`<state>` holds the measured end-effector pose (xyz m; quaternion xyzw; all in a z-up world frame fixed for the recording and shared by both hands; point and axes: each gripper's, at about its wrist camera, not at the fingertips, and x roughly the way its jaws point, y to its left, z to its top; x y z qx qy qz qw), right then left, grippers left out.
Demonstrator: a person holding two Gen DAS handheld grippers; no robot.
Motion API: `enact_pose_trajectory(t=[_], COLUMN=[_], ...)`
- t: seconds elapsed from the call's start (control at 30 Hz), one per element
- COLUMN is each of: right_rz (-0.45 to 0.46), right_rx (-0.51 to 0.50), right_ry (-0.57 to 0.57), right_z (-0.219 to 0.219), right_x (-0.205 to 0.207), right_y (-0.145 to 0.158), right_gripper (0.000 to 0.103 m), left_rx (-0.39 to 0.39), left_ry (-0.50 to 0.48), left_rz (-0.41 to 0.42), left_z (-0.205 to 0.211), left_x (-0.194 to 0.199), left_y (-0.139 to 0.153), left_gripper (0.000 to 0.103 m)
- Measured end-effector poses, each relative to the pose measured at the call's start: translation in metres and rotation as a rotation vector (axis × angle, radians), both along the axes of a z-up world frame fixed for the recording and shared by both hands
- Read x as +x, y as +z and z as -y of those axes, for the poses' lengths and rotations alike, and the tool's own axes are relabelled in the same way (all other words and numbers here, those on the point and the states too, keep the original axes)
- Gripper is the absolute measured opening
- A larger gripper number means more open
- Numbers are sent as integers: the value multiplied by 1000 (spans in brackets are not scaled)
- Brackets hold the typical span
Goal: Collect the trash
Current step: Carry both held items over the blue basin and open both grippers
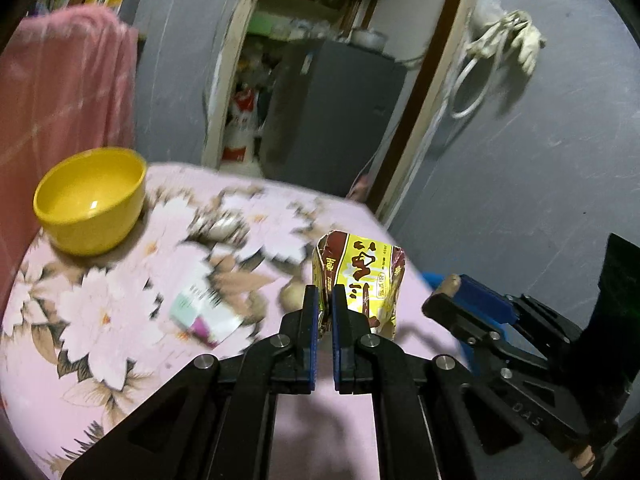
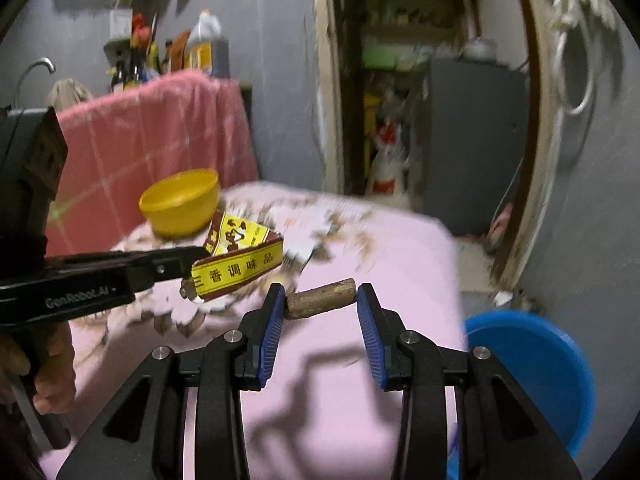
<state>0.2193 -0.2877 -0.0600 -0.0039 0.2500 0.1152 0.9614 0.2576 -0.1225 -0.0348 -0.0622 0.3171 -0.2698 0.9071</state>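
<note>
My left gripper (image 1: 326, 294) is shut on a crumpled yellow and brown seasoning packet (image 1: 360, 276) and holds it above the pink flowered tablecloth (image 1: 120, 320). The packet also shows in the right wrist view (image 2: 236, 258), held by the left gripper (image 2: 188, 268). My right gripper (image 2: 322, 294) is shut on a short brown stick (image 2: 322, 300), gripped end to end between its blue pads, above the table. In the left wrist view the right gripper (image 1: 456, 282) sits at the right with the stick end showing. A green and white wrapper (image 1: 200, 312) lies on the cloth.
A yellow bowl (image 1: 90, 200) stands at the table's far left, also in the right wrist view (image 2: 180, 204). A blue bin (image 2: 536, 368) stands on the floor right of the table. A pink cloth (image 2: 152, 148) hangs behind. An open doorway with a grey cabinet (image 2: 472, 136) lies beyond.
</note>
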Motion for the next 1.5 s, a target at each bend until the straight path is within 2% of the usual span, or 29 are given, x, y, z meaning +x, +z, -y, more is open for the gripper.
enact_pose_trajectory(t=[0.27,0.43,0.83,1.03,1.33,1.5], right_rz=[202,302,380,371,225,143], right_rx=[-17,-54,-67,-55,-2,-12], right_ry=[-120,-201,-381,-432,-463,-461], right_z=[43,73,146,170,189,186], right_x=[-42,-67,-94,-95,-78,-66], right_y=[53,74,76,64,22,3], right_gripper=[35,35,35,35,35,35], left_rx=[-95,-144,-170,-126,6,102], left_ry=[-18,-38,-108,-144,-150,-168], left_rz=[147,234,354,321,138,25], left_z=[42,75,159,194,222,232], left_x=[-23,-39,-54,-45,-22,-8], left_y=[42,59,67,55,15,-10], left_gripper=[4,4,4,4,4,4])
